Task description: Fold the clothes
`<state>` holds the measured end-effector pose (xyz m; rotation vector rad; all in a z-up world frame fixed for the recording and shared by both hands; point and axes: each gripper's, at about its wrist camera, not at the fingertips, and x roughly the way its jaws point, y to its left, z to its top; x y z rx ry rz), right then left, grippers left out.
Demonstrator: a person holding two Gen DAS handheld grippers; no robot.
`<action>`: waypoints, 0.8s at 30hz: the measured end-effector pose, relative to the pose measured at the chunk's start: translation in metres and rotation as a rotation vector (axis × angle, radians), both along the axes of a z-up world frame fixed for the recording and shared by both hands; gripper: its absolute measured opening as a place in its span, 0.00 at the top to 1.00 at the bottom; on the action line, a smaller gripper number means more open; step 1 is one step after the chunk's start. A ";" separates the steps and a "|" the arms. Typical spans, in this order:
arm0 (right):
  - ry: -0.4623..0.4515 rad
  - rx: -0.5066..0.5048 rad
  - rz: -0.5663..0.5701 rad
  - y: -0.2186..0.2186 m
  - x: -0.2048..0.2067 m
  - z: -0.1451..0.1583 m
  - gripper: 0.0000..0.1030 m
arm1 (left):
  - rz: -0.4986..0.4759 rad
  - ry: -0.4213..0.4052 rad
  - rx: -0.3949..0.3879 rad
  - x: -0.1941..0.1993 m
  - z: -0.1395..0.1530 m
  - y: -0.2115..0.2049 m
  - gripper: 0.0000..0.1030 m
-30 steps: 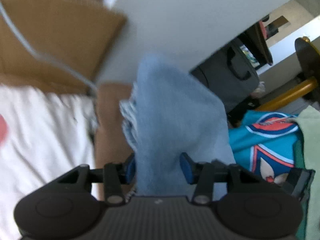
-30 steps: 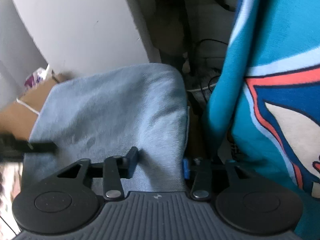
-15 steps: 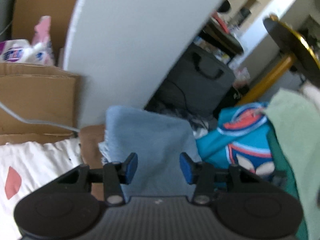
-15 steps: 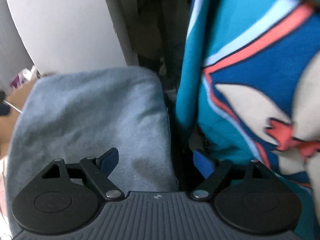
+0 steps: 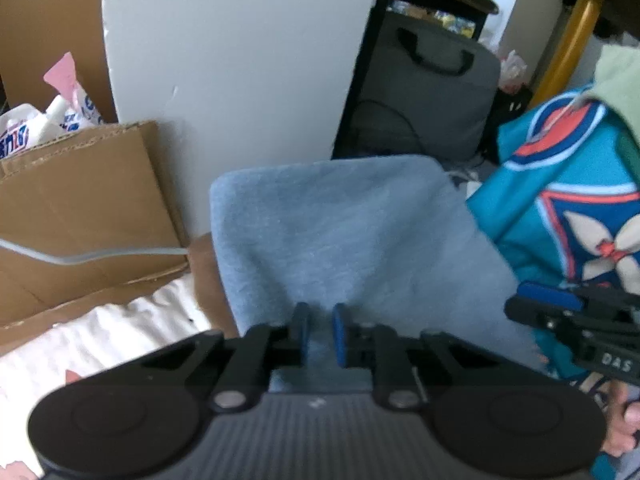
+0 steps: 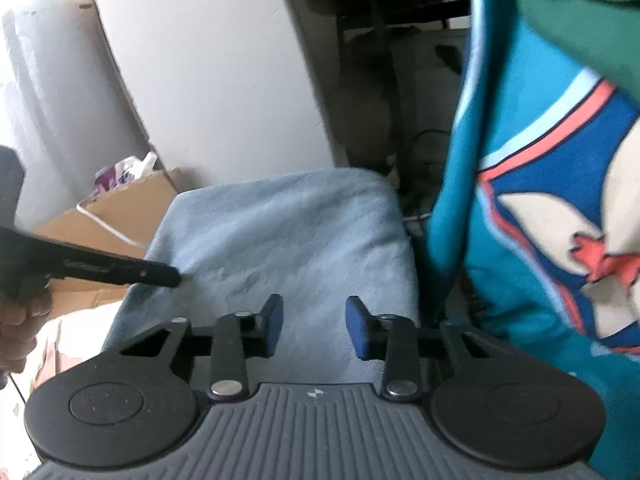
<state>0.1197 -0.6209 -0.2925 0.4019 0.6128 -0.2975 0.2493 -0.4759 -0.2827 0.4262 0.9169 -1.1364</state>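
- Cluttered room corner: white panel (image 5: 240,60) upright behind, cardboard box (image 5: 80,208) at its left, dark bag (image 5: 428,92) beyond.
- Blue cloth (image 5: 340,232) lies doubled over, rounded fold edge away from both cameras, near edge under both grippers.
- Left gripper (image 5: 319,334): jaws closing, almost together, a pinch of the blue cloth's near edge between them; pads seem to press on it, though blur makes contact uncertain.
- Right gripper (image 6: 314,328): jaws closing but apart, cloth beneath and between them, pads not yet on it.
- Teal printed garment (image 6: 540,220) hangs just beside the cloth on its right; pale green garment (image 5: 620,80) above it; white fabric (image 5: 120,332) lower left.
- Progress, judged: one fold in on the blue cloth, further folding likely left; the teal and green garments look unfolded.
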 end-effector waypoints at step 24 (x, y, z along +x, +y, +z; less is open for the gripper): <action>0.121 0.086 0.033 0.015 0.002 -0.037 0.89 | 0.039 -0.062 0.032 0.002 -0.024 0.010 0.88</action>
